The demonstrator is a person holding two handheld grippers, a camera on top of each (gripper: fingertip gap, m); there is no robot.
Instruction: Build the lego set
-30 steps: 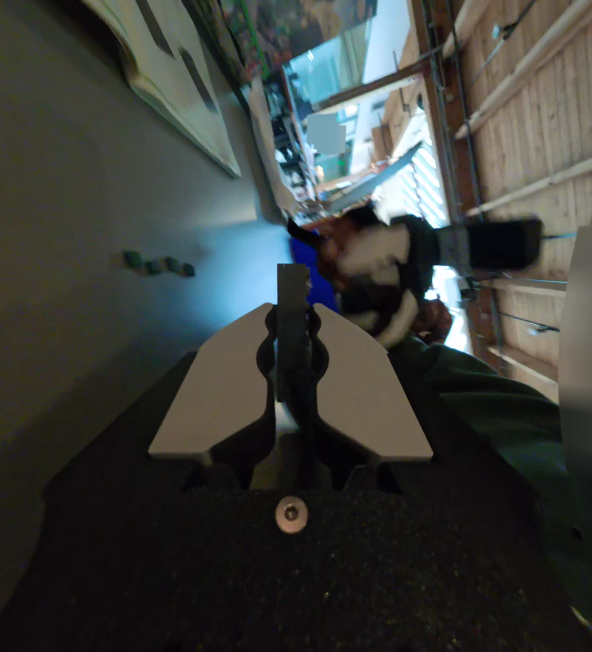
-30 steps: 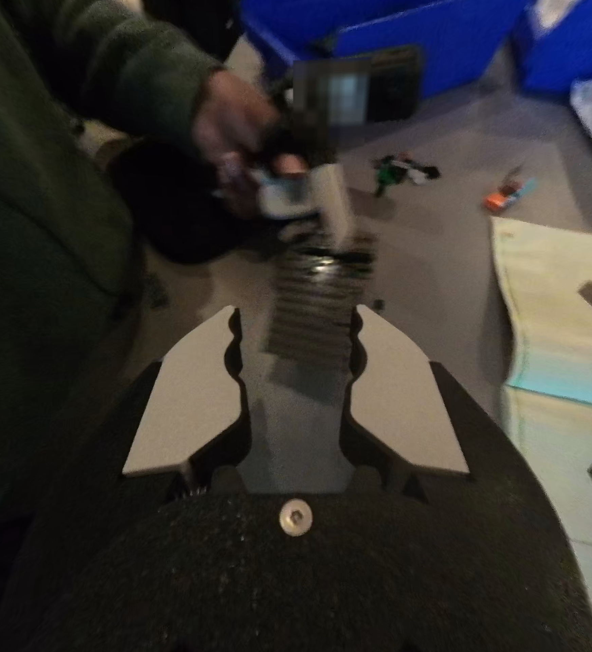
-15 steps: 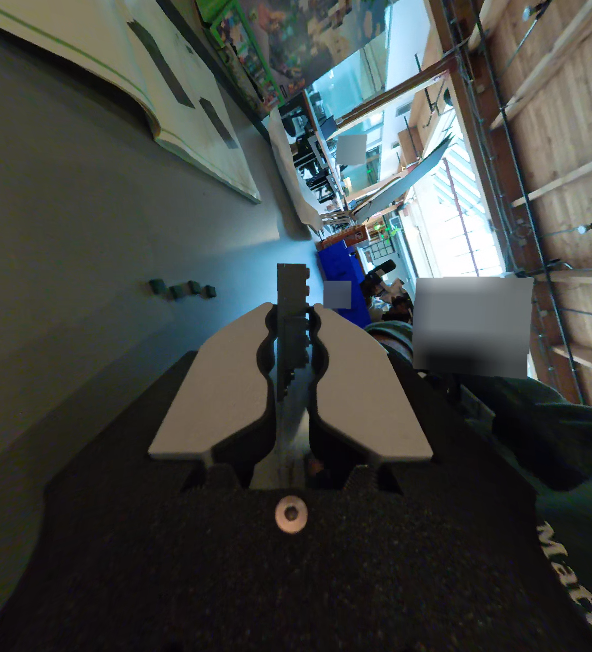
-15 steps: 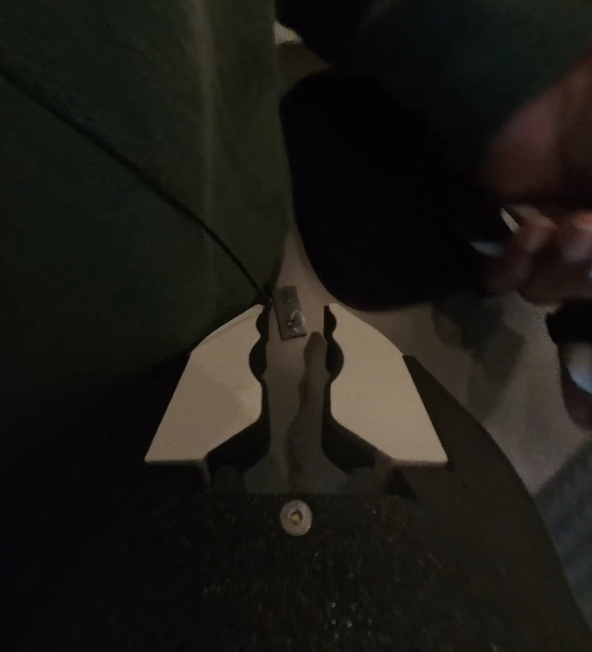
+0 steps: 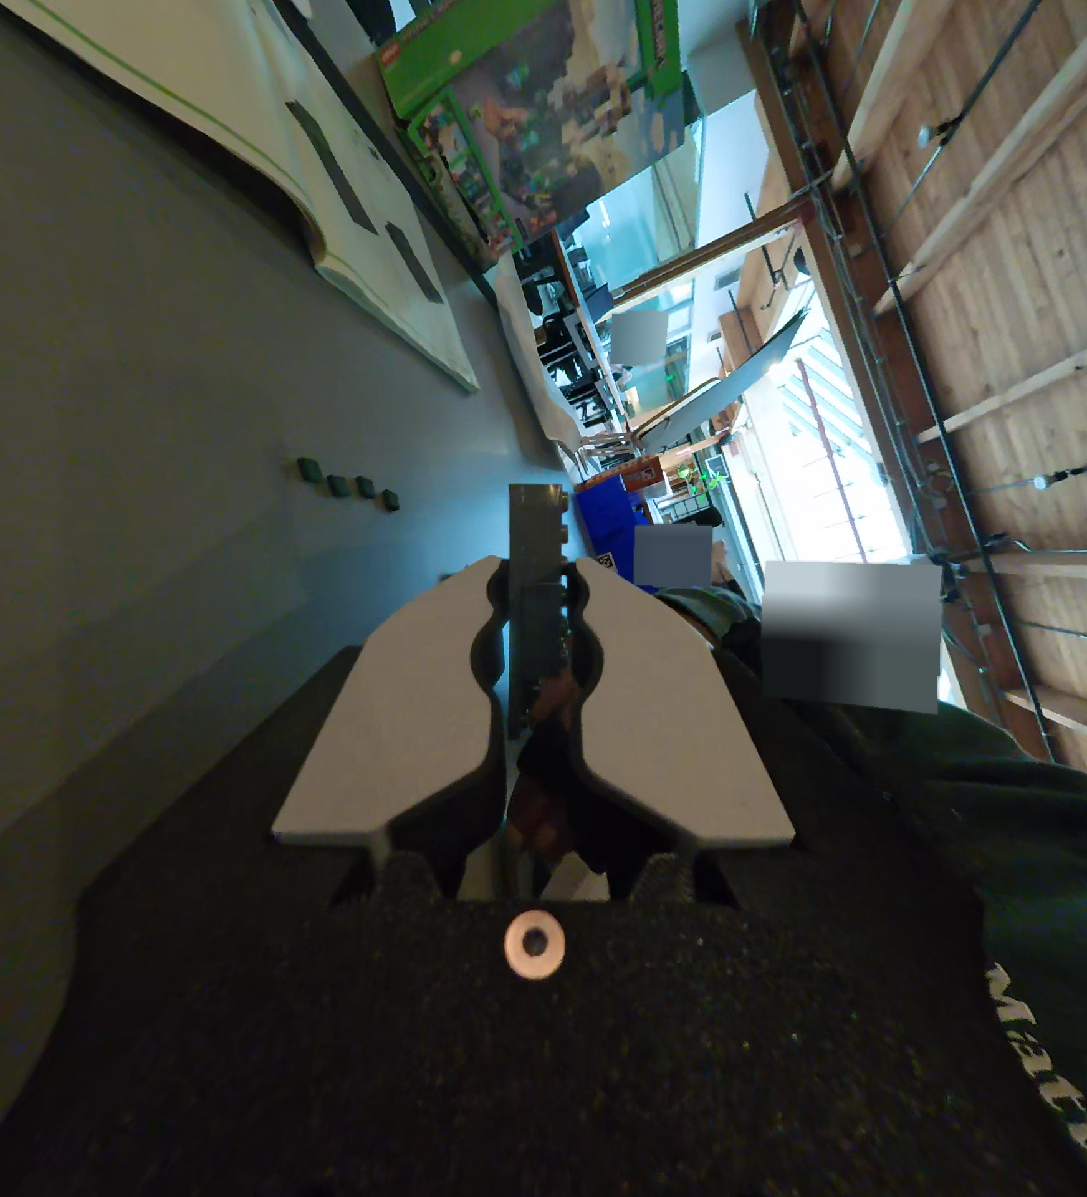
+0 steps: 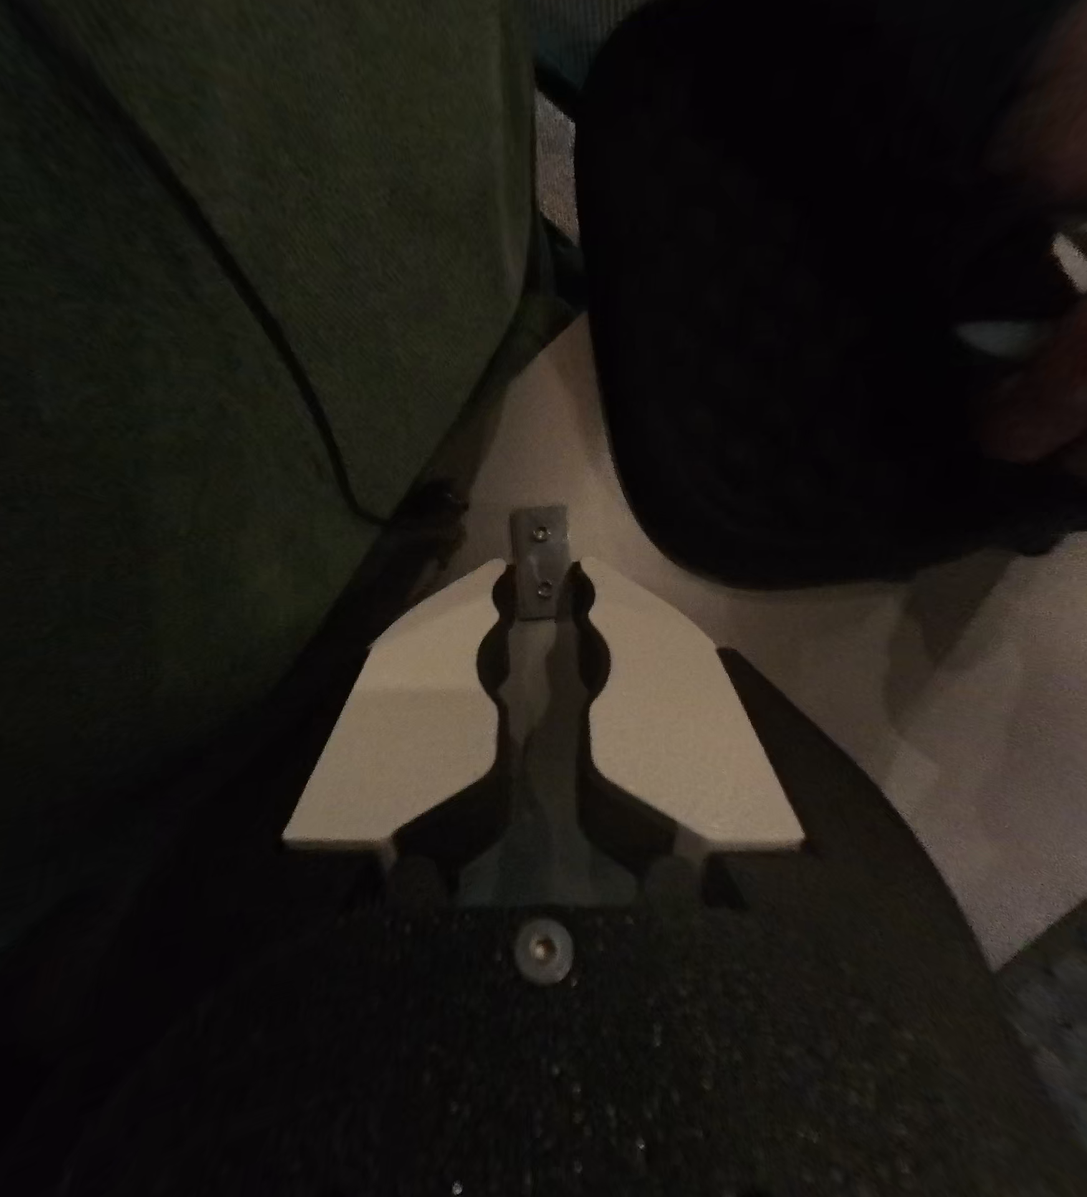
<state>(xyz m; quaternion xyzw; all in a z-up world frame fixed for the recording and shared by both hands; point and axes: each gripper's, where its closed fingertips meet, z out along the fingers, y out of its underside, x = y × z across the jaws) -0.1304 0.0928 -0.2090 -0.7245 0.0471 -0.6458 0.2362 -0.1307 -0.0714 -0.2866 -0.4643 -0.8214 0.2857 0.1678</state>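
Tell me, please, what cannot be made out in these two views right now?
- Left wrist view: lower end of the gray studded plate, hidden between the fingers.
- Left wrist view: four green bricks, too small to tell type.
- Right wrist view: small gray piece, dim; held or not, unclear.

Pale grey jaws, green sleeve (image 5: 1013, 842)

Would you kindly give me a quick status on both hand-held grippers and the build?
Left hand-held gripper shut on grey plate. Right hand-held gripper shut on small grey piece. Parts not yet joined; green sleeve crowds right view.
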